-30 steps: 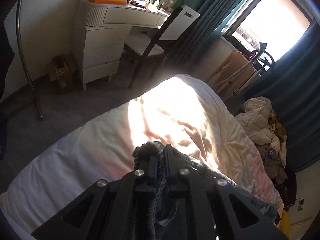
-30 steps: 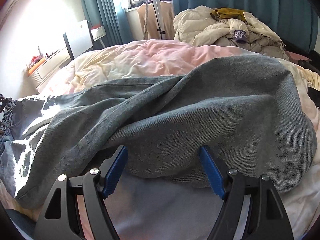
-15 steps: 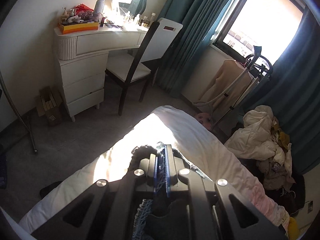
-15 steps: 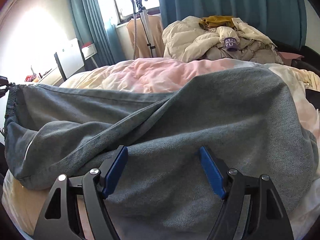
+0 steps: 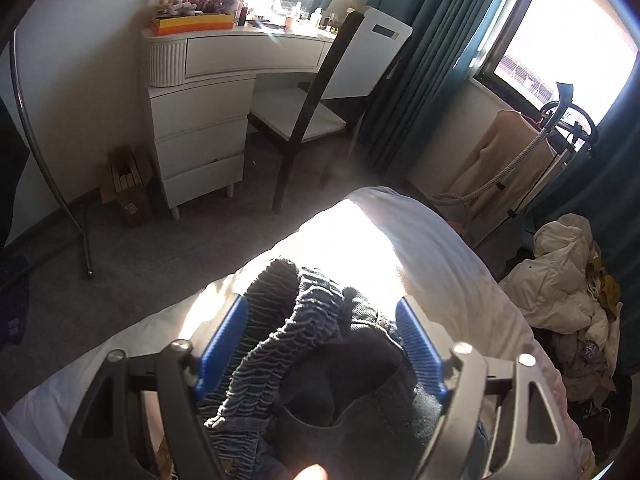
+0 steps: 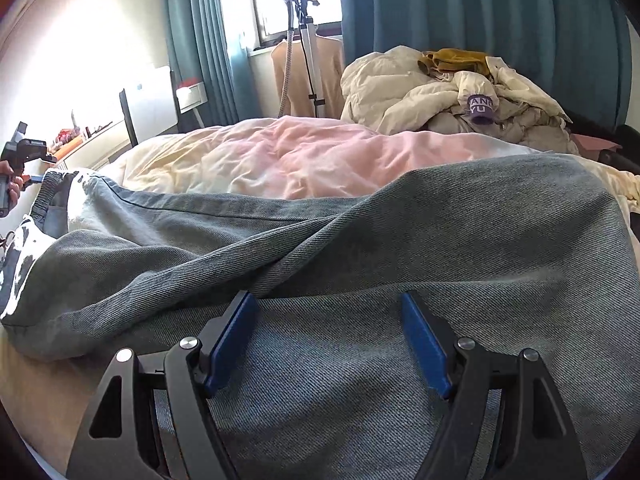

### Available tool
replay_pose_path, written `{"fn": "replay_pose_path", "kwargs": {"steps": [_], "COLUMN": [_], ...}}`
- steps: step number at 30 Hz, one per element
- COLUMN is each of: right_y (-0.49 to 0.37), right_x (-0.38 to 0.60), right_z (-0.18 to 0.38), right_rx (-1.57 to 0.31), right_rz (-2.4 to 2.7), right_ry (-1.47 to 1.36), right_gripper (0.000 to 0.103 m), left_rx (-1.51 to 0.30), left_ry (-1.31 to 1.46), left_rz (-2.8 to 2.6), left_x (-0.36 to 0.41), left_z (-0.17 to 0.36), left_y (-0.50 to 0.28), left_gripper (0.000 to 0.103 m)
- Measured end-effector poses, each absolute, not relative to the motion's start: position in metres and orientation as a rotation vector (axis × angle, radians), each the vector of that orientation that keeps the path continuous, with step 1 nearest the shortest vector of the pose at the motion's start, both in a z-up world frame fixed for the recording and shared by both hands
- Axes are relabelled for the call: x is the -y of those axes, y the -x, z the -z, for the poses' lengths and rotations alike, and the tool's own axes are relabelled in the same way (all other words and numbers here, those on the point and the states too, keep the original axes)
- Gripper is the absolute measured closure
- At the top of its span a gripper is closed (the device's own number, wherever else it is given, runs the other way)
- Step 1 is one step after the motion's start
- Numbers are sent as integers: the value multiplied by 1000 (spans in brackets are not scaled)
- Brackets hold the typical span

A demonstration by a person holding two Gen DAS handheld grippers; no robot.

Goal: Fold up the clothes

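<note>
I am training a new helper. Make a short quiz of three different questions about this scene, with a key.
1. True or false: the grey jeans lie on the bed.
2. Which part of the jeans sits between the pads of the left claw: A) elastic waistband, B) hem?
3. Fill in: the right claw is ___ over the denim.

Key: 1 true; 2 A; 3 open

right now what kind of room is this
Most likely a bedroom: a bed with a pink and cream quilt, a white dressing table with bottles on top, and a heap of clothes by the teal curtains.
</note>
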State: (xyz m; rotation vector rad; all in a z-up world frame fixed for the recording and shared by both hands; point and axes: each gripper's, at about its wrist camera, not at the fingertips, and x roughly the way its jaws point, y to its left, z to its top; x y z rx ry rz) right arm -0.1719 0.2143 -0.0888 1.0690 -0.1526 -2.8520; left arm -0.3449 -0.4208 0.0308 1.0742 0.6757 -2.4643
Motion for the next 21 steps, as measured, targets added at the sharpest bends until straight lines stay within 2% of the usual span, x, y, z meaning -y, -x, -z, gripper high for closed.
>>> {"fn": "replay_pose_path", "kwargs": {"steps": [4,10,21], "right_y": [171,155,103], "right_x": [-219,-227,-240], "right_z": [83,66,34], "right_rx": [212,248,238], "right_rz": [2835,2824,2796], "right_ry": [-1038,-987,-935], "right_gripper": [28,28,28], "left_rx": [-626,-743,-1102], "left_ry": [-1018,-1020,-1056], "left_rz": [2468,2501,2370], "left_x": [408,385,323], "left_z": [-53,-62,-2], "left_y": [303,219,87], "left_gripper": [10,10,10]}}
